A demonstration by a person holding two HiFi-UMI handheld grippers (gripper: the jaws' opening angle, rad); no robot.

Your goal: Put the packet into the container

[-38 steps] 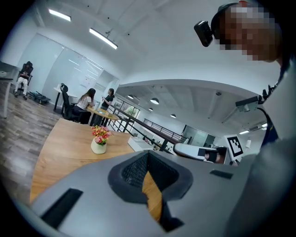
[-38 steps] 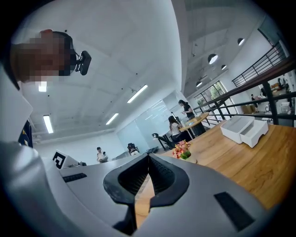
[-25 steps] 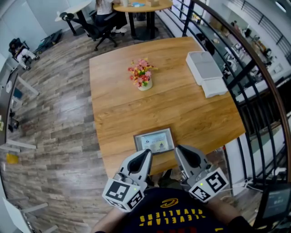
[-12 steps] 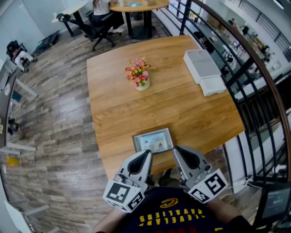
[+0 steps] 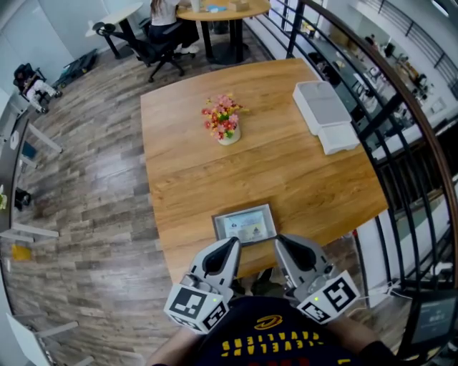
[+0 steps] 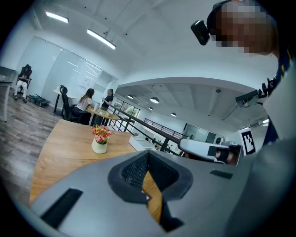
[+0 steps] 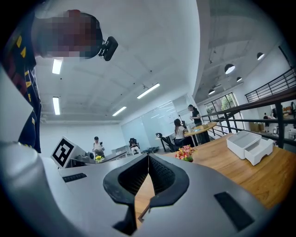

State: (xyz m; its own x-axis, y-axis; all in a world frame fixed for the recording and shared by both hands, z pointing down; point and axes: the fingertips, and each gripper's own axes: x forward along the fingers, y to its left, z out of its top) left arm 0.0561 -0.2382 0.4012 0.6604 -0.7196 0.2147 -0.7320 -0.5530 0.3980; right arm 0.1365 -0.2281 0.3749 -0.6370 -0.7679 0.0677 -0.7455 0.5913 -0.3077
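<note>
A flat grey-edged packet (image 5: 245,224) with a pale printed face lies on the wooden table (image 5: 193,171) close to its near edge. The white container (image 5: 322,106) stands at the table's far right, with a smaller white part (image 5: 338,137) lying against its near side. My left gripper (image 5: 232,242) hovers shut just short of the packet's near left corner. My right gripper (image 5: 280,241) is shut too, just off the packet's near right corner. Neither holds anything. In the left gripper view the jaws (image 6: 148,155) meet; in the right gripper view the jaws (image 7: 148,159) also meet, and the container (image 7: 247,144) shows far right.
A small white vase of pink flowers (image 5: 226,120) stands mid-table, between the packet and the far edge. A dark metal railing (image 5: 401,121) runs along the table's right side. Beyond the table are a round table (image 5: 222,11) and an office chair (image 5: 161,46) with a seated person.
Both grippers stay where they were, shut. Only the head view has shifted slightly; nothing on the table has moved.
</note>
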